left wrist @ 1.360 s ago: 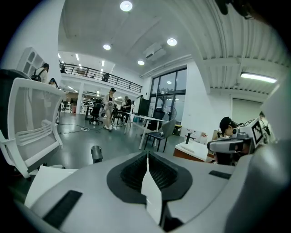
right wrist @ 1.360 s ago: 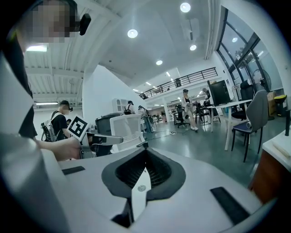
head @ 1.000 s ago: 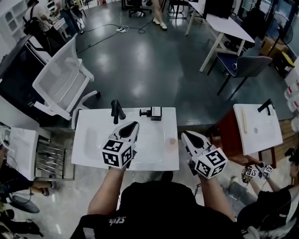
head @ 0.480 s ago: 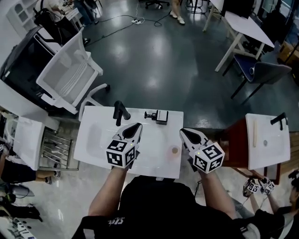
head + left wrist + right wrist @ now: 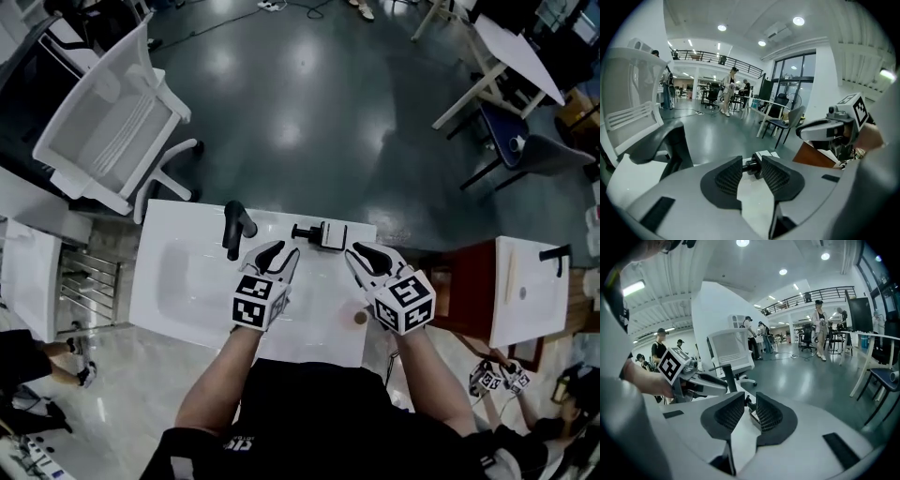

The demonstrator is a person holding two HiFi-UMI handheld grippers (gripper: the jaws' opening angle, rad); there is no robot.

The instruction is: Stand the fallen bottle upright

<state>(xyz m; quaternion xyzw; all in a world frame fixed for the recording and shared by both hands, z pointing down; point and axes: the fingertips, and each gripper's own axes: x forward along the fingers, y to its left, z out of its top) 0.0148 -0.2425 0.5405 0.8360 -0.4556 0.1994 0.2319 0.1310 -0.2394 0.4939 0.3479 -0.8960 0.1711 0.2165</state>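
Bottle (image 5: 321, 234) is seen lying on its side at the far edge of the worktop (image 5: 187, 300), black cap end pointed toward the tap (image 5: 236, 228), body end to the right; not yet stood up. Compared with a second ago, both arms have been brought forward across the worktop, so the left tongs (image 5: 281, 251) are now placed just short of the cap end and the right tongs (image 5: 364, 253) just short of the body end. The bottle itself has not been shifted. Both tongs, clenched before, have just been opening: the left are released wide, the right parted less. Nothing is gripped by either. In the left gripper view the cap is framed in the gap beyond the tips, and in the right gripper view the bottle is likewise seen past the tips, with no pad pressed on it. This is read as the approach being about finished and a grasp being set up, possibly from both ends. Task is judged barely started: the bottle still has to be enclosed, clenched and tipped onto its base. Risk noted: the bottle lies close to the far edge, so it could be pushed off by a misjudged tip. The tap stands just beside the left tongs and should be kept clear of.
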